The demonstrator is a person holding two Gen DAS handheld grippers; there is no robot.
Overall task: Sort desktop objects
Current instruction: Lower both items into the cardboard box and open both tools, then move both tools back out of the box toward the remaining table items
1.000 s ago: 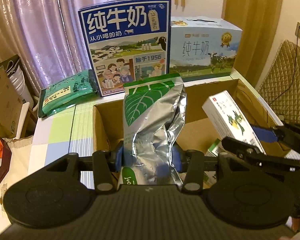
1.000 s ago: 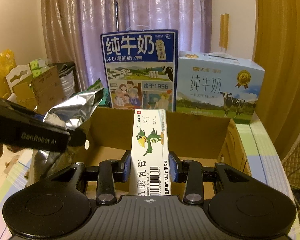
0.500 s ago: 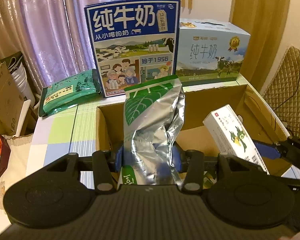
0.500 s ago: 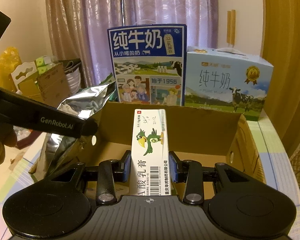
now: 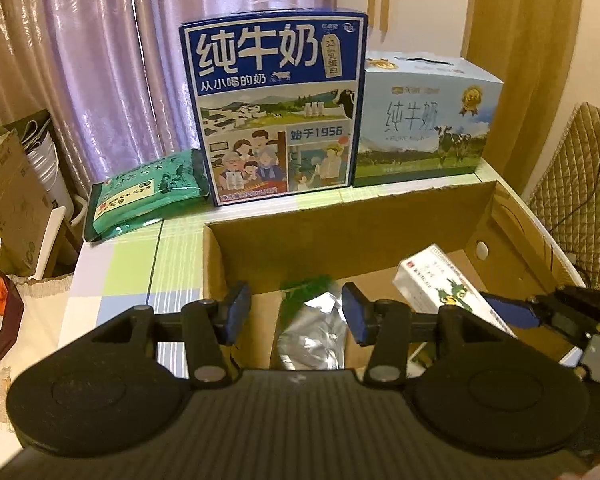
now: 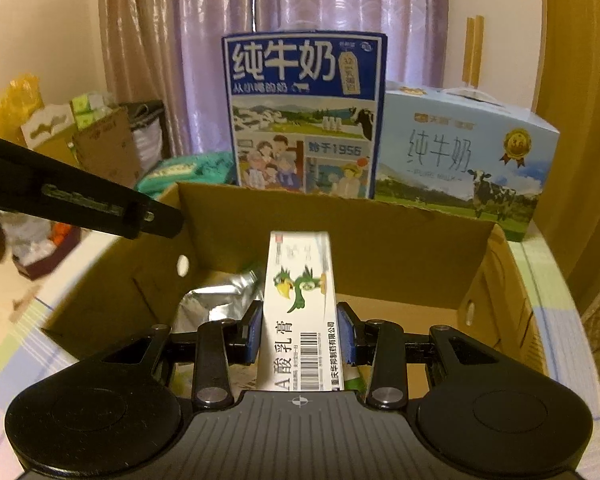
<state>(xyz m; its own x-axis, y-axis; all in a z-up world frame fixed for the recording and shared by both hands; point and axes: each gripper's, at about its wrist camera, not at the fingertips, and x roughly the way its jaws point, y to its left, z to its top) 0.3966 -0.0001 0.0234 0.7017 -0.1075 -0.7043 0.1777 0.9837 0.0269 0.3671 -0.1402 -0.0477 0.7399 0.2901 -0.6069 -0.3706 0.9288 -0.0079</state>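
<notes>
An open cardboard box (image 5: 364, 220) sits on the checked tabletop. My left gripper (image 5: 296, 312) hangs open above the box's left part, and the silver foil pouch with a green leaf print (image 5: 312, 332) lies loose below it inside the box. In the right wrist view the pouch (image 6: 216, 300) rests on the box floor by the left wall (image 6: 140, 264). My right gripper (image 6: 300, 334) is shut on a long white ointment carton with a green bird (image 6: 300, 300), held over the box interior. That carton (image 5: 440, 288) shows at right in the left wrist view.
Behind the box stand a tall blue milk carton case (image 5: 276, 112) and a pale blue milk case (image 5: 424, 120). A green packet (image 5: 148, 192) lies at back left. Cardboard and clutter (image 5: 8, 200) crowd the left side; a quilted chair back (image 5: 580, 184) is at right.
My left gripper has opened and the foil pouch has dropped from between its fingers into the box. The right gripper has moved lower and forward over the box, still clamping the carton.
</notes>
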